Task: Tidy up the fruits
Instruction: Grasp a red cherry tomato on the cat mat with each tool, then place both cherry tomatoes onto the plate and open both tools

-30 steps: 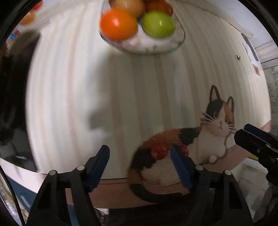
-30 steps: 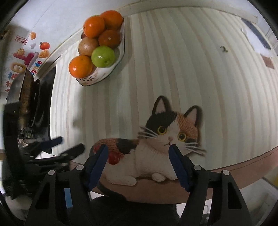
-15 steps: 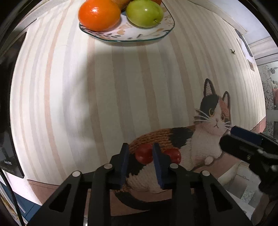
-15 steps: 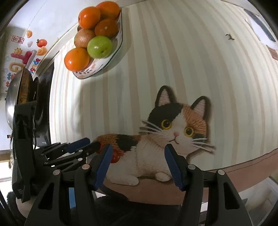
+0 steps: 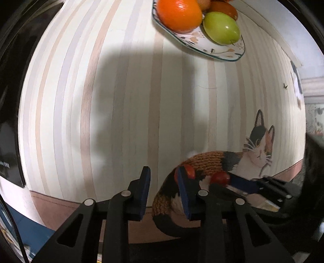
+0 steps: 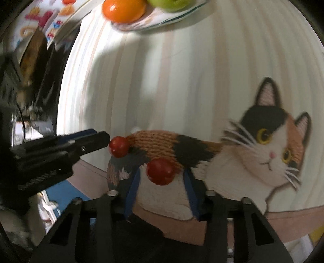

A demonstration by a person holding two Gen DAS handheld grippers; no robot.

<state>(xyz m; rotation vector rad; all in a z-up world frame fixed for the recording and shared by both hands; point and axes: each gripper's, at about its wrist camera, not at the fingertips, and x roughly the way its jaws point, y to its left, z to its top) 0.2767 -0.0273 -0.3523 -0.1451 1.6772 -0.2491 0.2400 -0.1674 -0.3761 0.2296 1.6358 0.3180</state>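
Observation:
Two small red fruits lie on the cat picture of the striped mat. My left gripper (image 5: pixel 165 190) is open and empty; one red fruit (image 5: pixel 190 172) sits just beyond its right finger. In the right wrist view this fruit (image 6: pixel 119 146) touches the left gripper's tip (image 6: pixel 101 139). My right gripper (image 6: pixel 162 192) is open around the other red fruit (image 6: pixel 160 171), which also shows in the left wrist view (image 5: pixel 220 178). The fruit plate (image 5: pixel 222 52) with an orange (image 5: pixel 179 14) and a green apple (image 5: pixel 221 27) stands at the far end.
A striped mat (image 5: pixel 121 101) with a calico cat picture (image 6: pixel 253 153) covers the table. A black appliance (image 5: pixel 8 121) stands along the left side. The mat's pink front edge (image 5: pixel 60 202) is close to my grippers. The plate also shows in the right wrist view (image 6: pixel 162 18).
My left gripper was shut around a red fruit half a second ago and is now open, shifted left of it. My right gripper has moved forward and down over the other red fruit.

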